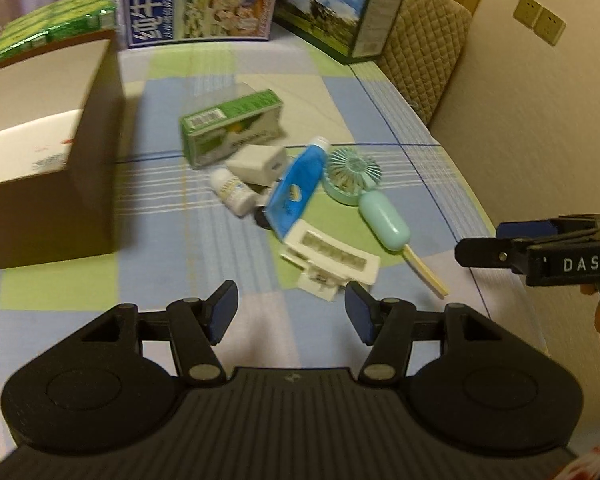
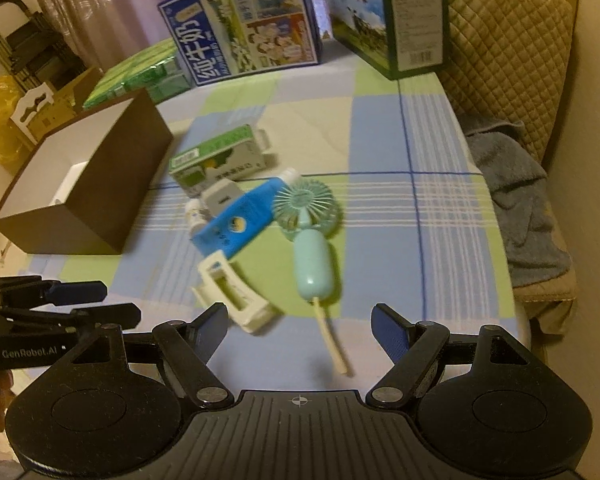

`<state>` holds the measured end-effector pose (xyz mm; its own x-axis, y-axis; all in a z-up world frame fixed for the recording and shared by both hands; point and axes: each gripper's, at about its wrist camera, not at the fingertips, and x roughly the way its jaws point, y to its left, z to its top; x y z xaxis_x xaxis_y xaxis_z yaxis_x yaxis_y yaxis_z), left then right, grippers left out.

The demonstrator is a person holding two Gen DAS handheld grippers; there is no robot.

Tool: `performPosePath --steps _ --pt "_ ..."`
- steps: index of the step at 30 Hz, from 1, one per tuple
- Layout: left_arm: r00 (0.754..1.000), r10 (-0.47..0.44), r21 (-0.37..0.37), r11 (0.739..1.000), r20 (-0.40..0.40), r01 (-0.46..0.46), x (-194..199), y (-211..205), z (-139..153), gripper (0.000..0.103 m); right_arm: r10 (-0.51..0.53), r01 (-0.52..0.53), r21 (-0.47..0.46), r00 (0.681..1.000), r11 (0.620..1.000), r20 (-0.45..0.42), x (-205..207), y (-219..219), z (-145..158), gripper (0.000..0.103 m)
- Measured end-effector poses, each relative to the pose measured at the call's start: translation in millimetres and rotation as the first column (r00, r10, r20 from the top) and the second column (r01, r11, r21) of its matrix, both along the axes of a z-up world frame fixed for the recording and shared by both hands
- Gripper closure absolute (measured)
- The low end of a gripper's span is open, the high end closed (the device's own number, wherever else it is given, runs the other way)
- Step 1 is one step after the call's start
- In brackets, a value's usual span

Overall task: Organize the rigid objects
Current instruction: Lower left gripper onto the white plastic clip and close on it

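Cluster of small items on checked table point(image 2: 440, 216): green carton point(image 1: 232, 128), blue tube point(image 1: 296, 188), mint fan point(image 2: 306, 216), white clip point(image 1: 328, 264). Just ahead of left hand-held gripper point(image 1: 292, 312) and right hand-held gripper point(image 2: 300, 332); both spread wide, empty, touching nothing. Brown box point(image 2: 84, 184) at left.

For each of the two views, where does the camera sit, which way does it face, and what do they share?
Left wrist: rides the left tongs, open, facing the table clutter; right tongs enter from the right.
Right wrist: rides the right tongs, open, facing the same pile; left tongs show at left.
Shared: mint fan, blue tube, brown box, checked cloth.
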<state>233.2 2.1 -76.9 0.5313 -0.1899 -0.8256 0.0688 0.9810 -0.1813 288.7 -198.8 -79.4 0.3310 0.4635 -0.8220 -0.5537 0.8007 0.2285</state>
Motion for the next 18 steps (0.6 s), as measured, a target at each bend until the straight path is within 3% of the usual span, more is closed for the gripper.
performPosePath --steps 10,18 --pt "1.0 0.001 0.004 1.0 -0.03 -0.001 27.3 -35.8 -28.9 0.049 -0.058 0.057 -0.027 0.997 0.998 -0.044 26.6 -29.3 -21.8 0.027" --pt "0.994 0.073 0.037 0.997 -0.077 -0.071 47.2 -39.5 -53.7 0.05 -0.102 0.1 -0.034 0.992 0.994 -0.078 44.1 -48.5 -32.2 0.027"
